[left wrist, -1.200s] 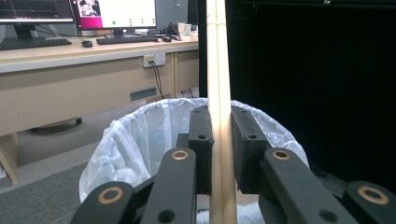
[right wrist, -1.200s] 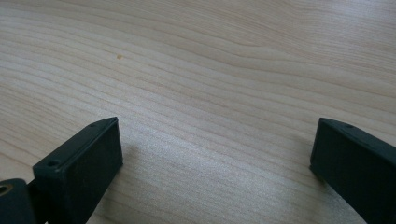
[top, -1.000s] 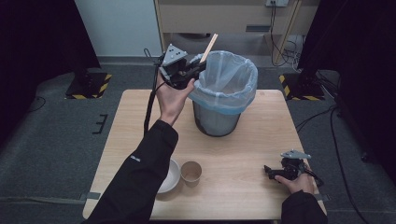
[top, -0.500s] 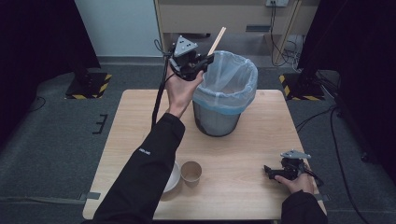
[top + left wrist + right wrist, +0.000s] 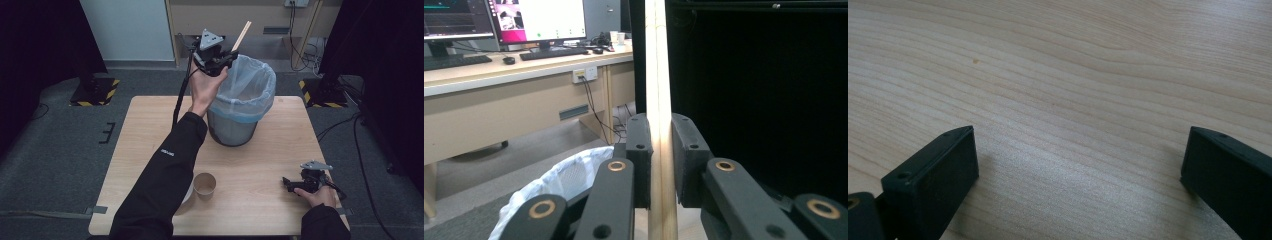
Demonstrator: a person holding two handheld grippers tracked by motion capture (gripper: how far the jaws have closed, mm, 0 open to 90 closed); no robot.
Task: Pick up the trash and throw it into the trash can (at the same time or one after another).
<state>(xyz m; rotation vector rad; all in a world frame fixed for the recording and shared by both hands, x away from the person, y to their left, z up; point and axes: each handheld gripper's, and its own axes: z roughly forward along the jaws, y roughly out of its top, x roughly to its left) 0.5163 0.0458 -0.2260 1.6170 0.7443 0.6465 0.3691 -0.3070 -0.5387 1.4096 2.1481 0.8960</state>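
Observation:
My left gripper (image 5: 223, 56) is raised beside the far left rim of the bin (image 5: 242, 100), which is lined with a pale blue bag. It is shut on a flat wooden stick (image 5: 242, 36) that points up and to the right. In the left gripper view the stick (image 5: 658, 85) runs upright between the two pads (image 5: 639, 150), with the bin's bag (image 5: 559, 185) below left. My right gripper (image 5: 290, 185) rests low on the table (image 5: 150, 125) at the front right, held by a hand. Its jaws stand wide apart over bare wood, with nothing between its fingers (image 5: 933, 175).
A brown paper cup (image 5: 204, 185) stands near the front middle of the table, with a white bowl (image 5: 189, 192) just left of it, partly under my left sleeve. A desk with monitors (image 5: 499, 45) stands behind the table. Cables lie on the floor at the back right.
My left gripper has carried the stick up and to the right, nearer the bin's rim. The right gripper has stayed where it was.

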